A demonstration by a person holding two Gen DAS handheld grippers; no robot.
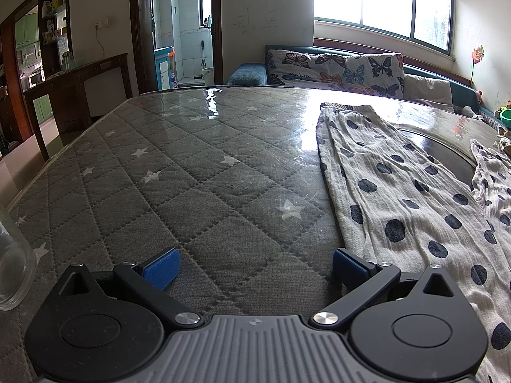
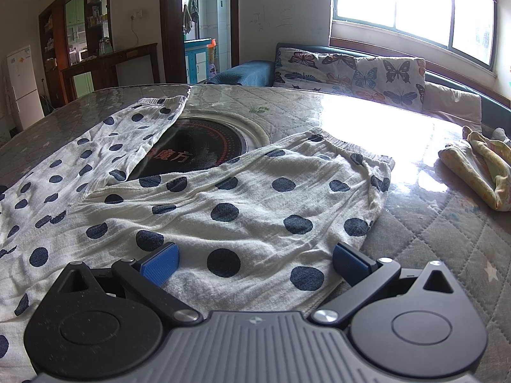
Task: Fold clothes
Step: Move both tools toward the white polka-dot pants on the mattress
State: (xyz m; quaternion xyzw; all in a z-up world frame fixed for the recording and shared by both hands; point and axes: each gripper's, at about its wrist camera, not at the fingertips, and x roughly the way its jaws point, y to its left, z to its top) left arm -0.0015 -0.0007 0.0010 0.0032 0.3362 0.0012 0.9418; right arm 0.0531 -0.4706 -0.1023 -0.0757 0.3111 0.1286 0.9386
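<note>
A pair of white polka-dot trousers lies spread flat on the desk, which is covered in grey quilted cloth with white stars under a glossy clear sheet. The two legs fan apart, and a round black hotplate set into the desk shows between them. The left claw hangs spread wide over bare quilting just left of the trousers, gripping nothing. The right claw is equally spread, poised over one trouser leg with fabric showing between its blue pads. A crumpled yellowish cloth rests at the far right
</note>
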